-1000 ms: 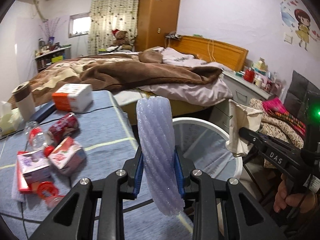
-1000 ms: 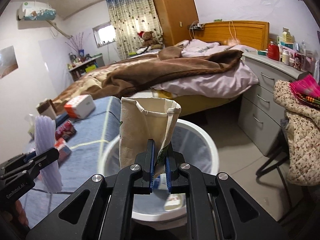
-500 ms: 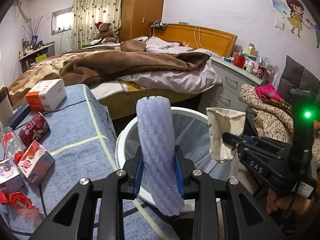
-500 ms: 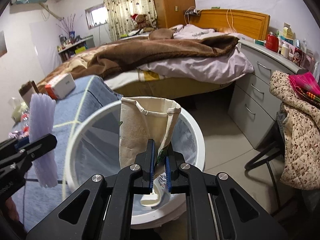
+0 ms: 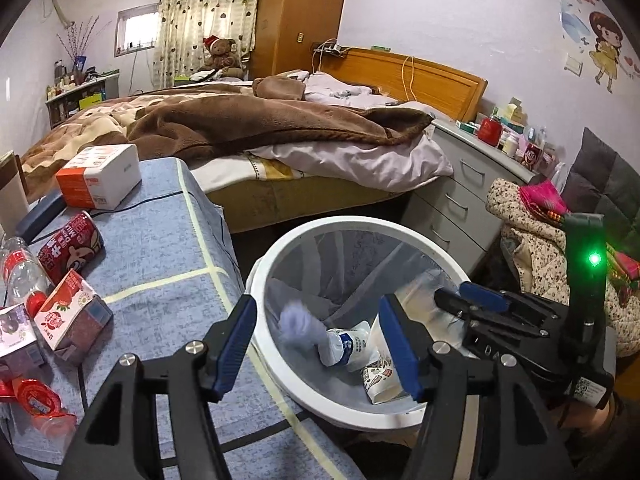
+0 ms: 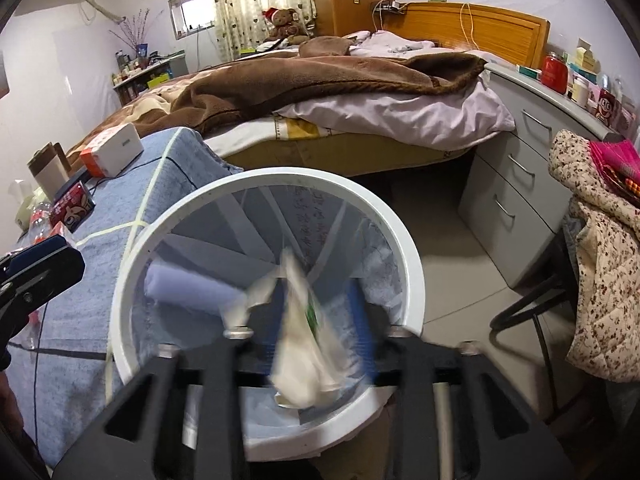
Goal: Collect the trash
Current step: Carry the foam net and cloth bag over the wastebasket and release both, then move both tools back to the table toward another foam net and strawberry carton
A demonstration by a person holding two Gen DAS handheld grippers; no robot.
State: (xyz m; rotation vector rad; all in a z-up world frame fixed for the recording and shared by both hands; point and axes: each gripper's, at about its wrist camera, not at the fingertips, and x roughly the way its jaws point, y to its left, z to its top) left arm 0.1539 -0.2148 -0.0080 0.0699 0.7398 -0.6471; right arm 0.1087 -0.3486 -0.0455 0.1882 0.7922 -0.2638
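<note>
Both sets of jaws have just been opening and nothing is gripped; left gripper [image 5: 318, 338] stands apart with blue pads bare, poised over the white bin [image 5: 280, 360]; the ribbed purple tube [image 5: 298, 326] is loose inside the bin, blurred, lying next to a small white bottle [image 5: 346, 346] and a printed carton [image 5: 378, 378] at the bottom; right gripper [image 6: 312, 328] is motion-blurred, jaws parted, and the cream paper bag [image 6: 304, 360] hangs between them without either pad pressing on it, low over the bin [image 6: 408, 280]; in the right wrist view the purple tube [image 6: 188, 292] shows against the bin's left inner wall; bin has a clear liner and sits on the floor just beside the blue-covered table [image 5: 160, 248]; more trash sits on that table: red can [image 5: 72, 248] on its side, strawberry carton [image 5: 70, 316], clear bottle with red cap [image 5: 22, 276], red wrapper [image 5: 38, 400]; an orange-and-white box [image 5: 98, 176] is at the far end; a hand [image 5: 588, 424] holds the right gripper's handle at lower right.
</note>
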